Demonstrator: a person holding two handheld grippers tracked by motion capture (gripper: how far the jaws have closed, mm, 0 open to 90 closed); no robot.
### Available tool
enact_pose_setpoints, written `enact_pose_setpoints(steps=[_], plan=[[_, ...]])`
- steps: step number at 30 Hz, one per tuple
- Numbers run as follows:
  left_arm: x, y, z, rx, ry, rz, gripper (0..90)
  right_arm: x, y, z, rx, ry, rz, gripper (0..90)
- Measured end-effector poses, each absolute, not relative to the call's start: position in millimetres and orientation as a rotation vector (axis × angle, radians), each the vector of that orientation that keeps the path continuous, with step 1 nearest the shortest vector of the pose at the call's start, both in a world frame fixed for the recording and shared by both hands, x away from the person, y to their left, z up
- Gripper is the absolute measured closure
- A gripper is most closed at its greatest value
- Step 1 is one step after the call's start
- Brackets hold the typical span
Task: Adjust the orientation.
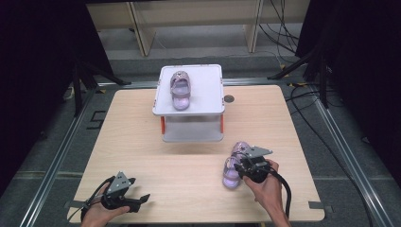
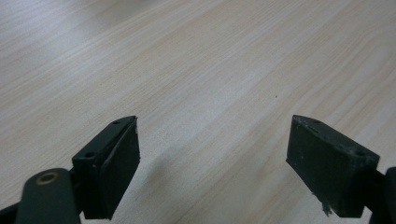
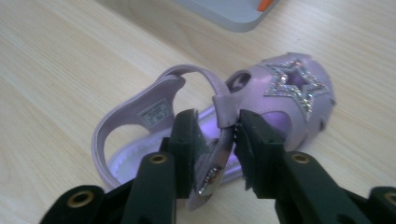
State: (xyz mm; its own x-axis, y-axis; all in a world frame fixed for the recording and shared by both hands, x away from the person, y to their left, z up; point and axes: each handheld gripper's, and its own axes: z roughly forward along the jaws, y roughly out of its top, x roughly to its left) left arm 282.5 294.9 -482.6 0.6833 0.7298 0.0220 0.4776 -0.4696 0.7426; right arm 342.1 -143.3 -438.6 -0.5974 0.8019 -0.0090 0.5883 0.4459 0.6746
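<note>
The right claw grips the side strap of a purple sandal lying on the surface, lower right of the high view. The left claw, lower left there, hangs wide over bare wood. Upper centre, a 2nd sandal sits atop a white rack.

Both grippers, the left gripper and the right gripper, are showing black bodies with grey three-cornered plates, brass-ringed screw holes and trailing black cables; the hands are wearing nothing.
</note>
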Motion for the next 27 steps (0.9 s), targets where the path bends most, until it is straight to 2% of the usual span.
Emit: enact_pose_setpoints(steps=[2, 10, 13, 14, 16, 18, 20, 27], plan=[[282, 295, -482, 2.161, 0.919, 0.437, 16.7, 343, -147, -437, 1.133, 2.375, 0.889, 74.2], [283, 296, -483, 2.172, 0.907, 0.441, 16.8, 343, -157, -436, 1.127, 2.360, 0.896, 75.7], [283, 296, -483, 2.172, 0.905, 0.441, 16.8, 343, -161, -435, 1.136, 2.343, 0.894, 72.4], [284, 297, -483, 2.183, 0.897, 0.443, 16.8, 344, -162, -434, 1.106, 2.345, 0.908, 66.7], [281, 294, -484, 2.140, 0.952, 0.410, 16.8, 342, -160, -432, 1.133, 2.345, 0.920, 65.4], [282, 295, -485, 2.149, 0.934, 0.425, 16.8, 341, -157, -431, 1.081, 2.349, 0.908, 62.3], [284, 296, -484, 2.183, 0.900, 0.445, 16.8, 342, -153, -430, 0.985, 2.378, 0.852, 60.9], [284, 295, -483, 2.190, 0.909, 0.437, 16.8, 344, -148, -432, 0.984, 2.382, 0.805, 60.6]])
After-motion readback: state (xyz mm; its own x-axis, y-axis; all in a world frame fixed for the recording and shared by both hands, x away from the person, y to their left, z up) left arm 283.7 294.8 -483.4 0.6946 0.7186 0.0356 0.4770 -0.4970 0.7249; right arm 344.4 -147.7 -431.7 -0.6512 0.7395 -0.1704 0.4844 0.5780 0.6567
